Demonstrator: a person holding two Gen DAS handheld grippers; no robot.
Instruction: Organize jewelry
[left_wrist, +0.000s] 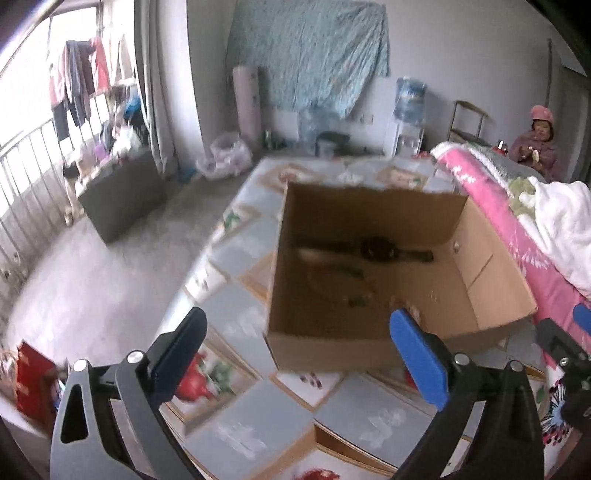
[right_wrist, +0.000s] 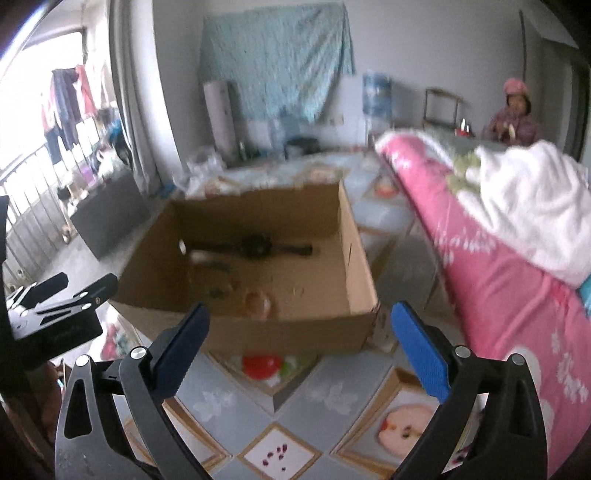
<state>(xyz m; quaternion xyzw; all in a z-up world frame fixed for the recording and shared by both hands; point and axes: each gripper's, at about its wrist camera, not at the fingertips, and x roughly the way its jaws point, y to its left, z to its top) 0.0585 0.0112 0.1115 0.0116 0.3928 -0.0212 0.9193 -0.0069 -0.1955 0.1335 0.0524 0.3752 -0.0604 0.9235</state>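
Note:
An open cardboard box (left_wrist: 369, 347) (right_wrist: 295, 334) stands on the patterned bedsheet. Inside lie a dark wristwatch (left_wrist: 376, 251) (right_wrist: 255, 246), a thin necklace (left_wrist: 332, 271), small dark trinkets (left_wrist: 356, 302) (right_wrist: 218, 291) and a round orange-pink piece (right_wrist: 258, 301). My left gripper (left_wrist: 299, 325) hangs open above the box's near wall, nothing between its fingers. My right gripper (right_wrist: 301, 319) is open too, just in front of the box's near wall and empty. Each gripper shows at the edge of the other's view.
A rolled pink quilt (right_wrist: 498, 266) (left_wrist: 517, 229) with a white blanket (right_wrist: 535, 210) lies along the right of the box. A seated person (left_wrist: 535, 144) is at the far right. A dark chest (left_wrist: 122, 199) stands on the floor by the window railing. A red box (left_wrist: 31, 387) sits at lower left.

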